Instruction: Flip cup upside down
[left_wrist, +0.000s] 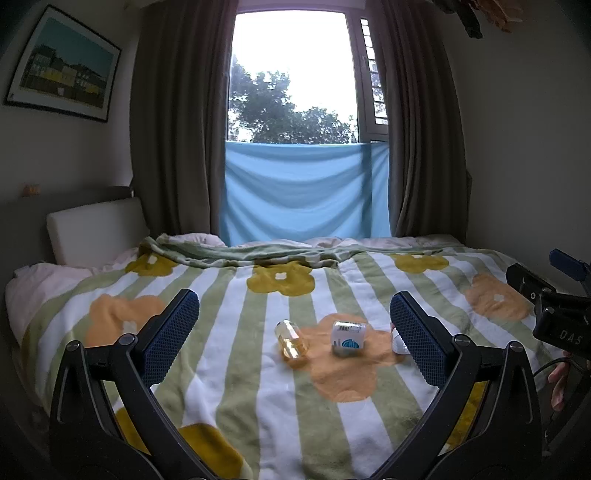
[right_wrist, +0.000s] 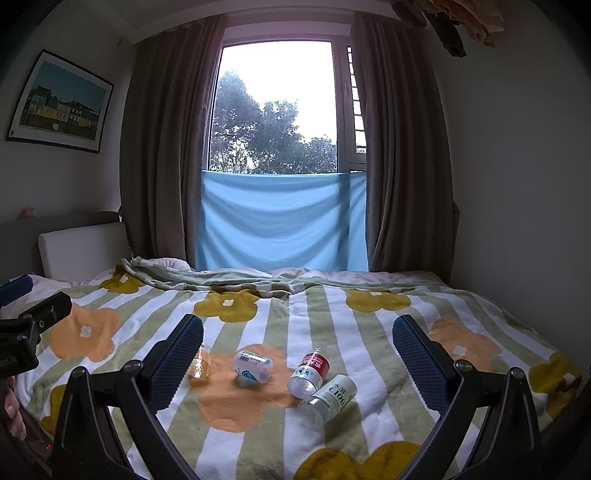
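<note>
Four small cut-off bottle cups lie on their sides on the flower-striped blanket. From left to right in the right wrist view: an amber cup, a white and blue labelled cup, a red labelled cup and a white labelled cup. The left wrist view shows the amber cup, the white and blue cup and a sliver of the red cup behind the right finger. My left gripper is open and empty above the blanket. My right gripper is open and empty, short of the cups.
The bed runs back to a window with a blue cloth and dark curtains. A white headboard cushion stands at the left. The right gripper's body shows at the right edge; the left gripper's body at the left edge.
</note>
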